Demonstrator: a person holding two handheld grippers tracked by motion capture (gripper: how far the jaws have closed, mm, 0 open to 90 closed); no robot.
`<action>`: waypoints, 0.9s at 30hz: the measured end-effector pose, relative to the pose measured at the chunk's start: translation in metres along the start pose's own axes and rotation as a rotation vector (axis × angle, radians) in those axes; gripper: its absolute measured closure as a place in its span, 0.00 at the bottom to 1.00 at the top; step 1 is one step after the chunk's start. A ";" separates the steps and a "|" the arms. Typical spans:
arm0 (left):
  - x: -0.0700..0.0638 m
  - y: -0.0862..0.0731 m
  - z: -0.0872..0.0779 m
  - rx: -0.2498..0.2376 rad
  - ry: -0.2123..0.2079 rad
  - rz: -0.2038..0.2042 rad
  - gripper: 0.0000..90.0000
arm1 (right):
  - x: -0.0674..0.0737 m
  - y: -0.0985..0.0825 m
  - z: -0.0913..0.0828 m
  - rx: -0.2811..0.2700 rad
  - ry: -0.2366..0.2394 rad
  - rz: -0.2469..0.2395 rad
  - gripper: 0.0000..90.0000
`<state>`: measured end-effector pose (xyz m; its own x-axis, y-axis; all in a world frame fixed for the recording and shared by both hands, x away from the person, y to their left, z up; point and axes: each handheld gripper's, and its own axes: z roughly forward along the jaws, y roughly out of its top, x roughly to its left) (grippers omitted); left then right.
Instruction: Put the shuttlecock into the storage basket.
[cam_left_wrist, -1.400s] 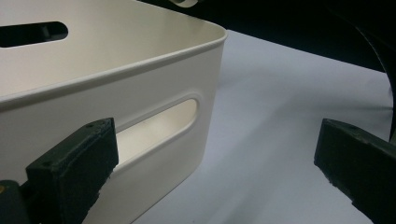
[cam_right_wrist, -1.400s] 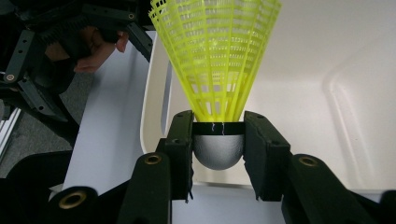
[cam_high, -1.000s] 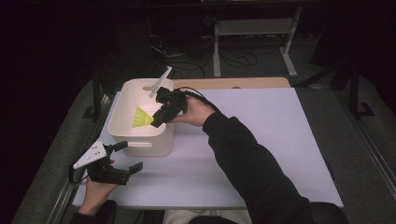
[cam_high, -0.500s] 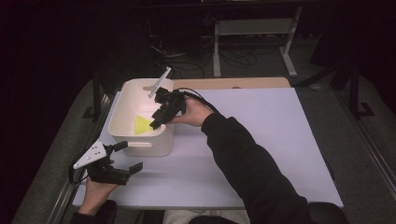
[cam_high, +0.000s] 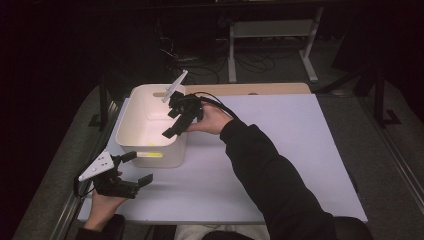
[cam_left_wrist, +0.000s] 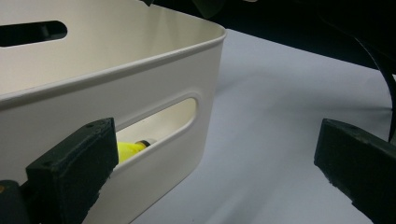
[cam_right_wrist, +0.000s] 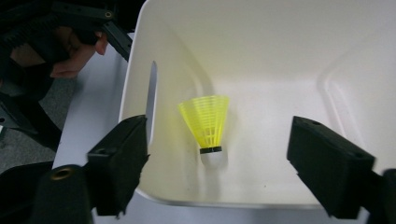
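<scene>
A yellow plastic shuttlecock (cam_right_wrist: 208, 123) lies on the floor of a white bin (cam_right_wrist: 261, 46), cork end toward the camera. My right gripper (cam_right_wrist: 219, 140) hangs over the bin; its jaws have just been opening and stand wide, their pads clear of the shuttlecock below. From above, the right gripper (cam_high: 172, 122) is over the bin (cam_high: 127, 115), and the shuttlecock (cam_high: 150, 154) shows through the bin's near handle slot. My left gripper (cam_high: 136, 168) rests open at the bin's near left corner. Between the left gripper (cam_left_wrist: 219, 158) jaws I see the bin wall (cam_left_wrist: 140, 65) and the shuttlecock (cam_left_wrist: 128, 150) through the slot.
The bin stands at the far left of a white table (cam_high: 280, 150). A wooden strip (cam_high: 250, 89) runs along the table's far edge. Behind it are a metal stand (cam_high: 270, 30) and cables on a dark floor. The right sleeve (cam_high: 270, 180) crosses the table's middle.
The right gripper's jaws opened and the shuttlecock left them, dropping to the bin floor. The left gripper has not moved.
</scene>
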<state>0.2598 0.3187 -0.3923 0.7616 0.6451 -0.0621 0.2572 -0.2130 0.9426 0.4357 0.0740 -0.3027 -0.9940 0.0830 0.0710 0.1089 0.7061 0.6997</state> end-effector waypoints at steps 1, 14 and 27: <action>0.000 0.000 0.000 -0.003 -0.001 -0.002 0.00 | 0.001 -0.001 -0.002 -0.008 -0.013 0.003 0.14; 0.000 0.000 0.000 0.000 -0.005 0.000 0.00 | 0.000 -0.005 -0.015 -0.033 -0.061 0.026 0.00; -0.001 0.000 0.001 0.001 -0.006 -0.007 0.00 | -0.001 -0.019 -0.032 -0.047 -0.090 0.048 0.00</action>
<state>0.2597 0.3176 -0.3927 0.7634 0.6421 -0.0707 0.2631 -0.2091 0.9418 0.4347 0.0383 -0.2930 -0.9828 0.1800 0.0422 0.1534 0.6663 0.7297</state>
